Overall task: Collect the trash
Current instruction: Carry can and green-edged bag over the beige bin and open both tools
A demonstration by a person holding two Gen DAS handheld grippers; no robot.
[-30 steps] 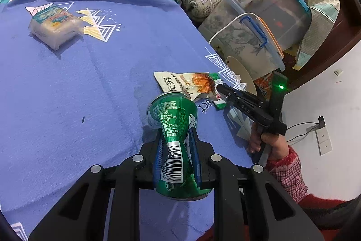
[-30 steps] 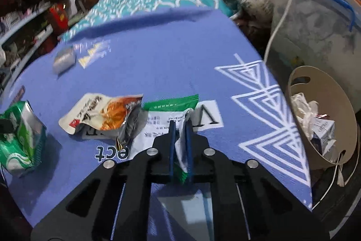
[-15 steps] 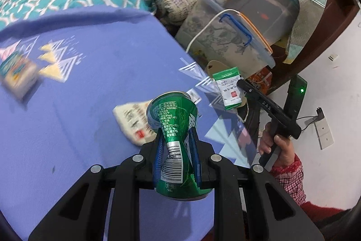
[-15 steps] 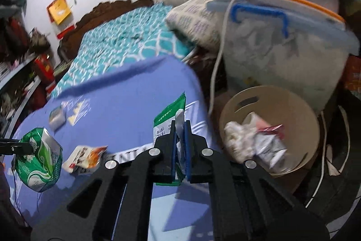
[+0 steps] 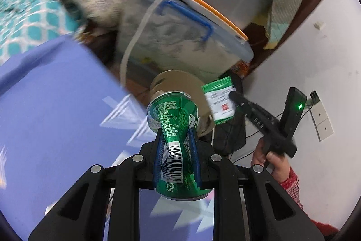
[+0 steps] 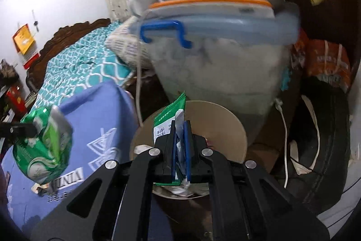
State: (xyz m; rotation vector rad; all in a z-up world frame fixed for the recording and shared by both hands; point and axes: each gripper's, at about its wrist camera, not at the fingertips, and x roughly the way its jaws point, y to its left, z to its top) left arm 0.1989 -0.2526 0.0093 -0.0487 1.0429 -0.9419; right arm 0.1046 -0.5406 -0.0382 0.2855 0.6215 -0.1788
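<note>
My left gripper [image 5: 176, 134] is shut on a crushed green can [image 5: 174, 128], held above the table's right edge, just short of the round tan bin [image 5: 178, 83]. The can also shows in the right wrist view [image 6: 42, 148]. My right gripper [image 6: 180, 125] is shut on a green and white packet [image 6: 168, 125] and holds it over the tan bin [image 6: 216, 119], which has crumpled trash in it. In the left wrist view the right gripper [image 5: 234, 96] holds the packet [image 5: 220, 101] beside the bin.
The blue tablecloth [image 5: 52, 110] covers the table on the left. A wrapper [image 6: 42, 188] lies near its edge. A large clear storage box [image 6: 216, 49] with blue handle stands behind the bin. A white cable [image 5: 135, 37] hangs there. A bed [image 6: 76, 67] lies beyond.
Both grippers have swung right, off the table toward the bin. The right gripper with the packet is now over the bin. The can is closer to the bin.
</note>
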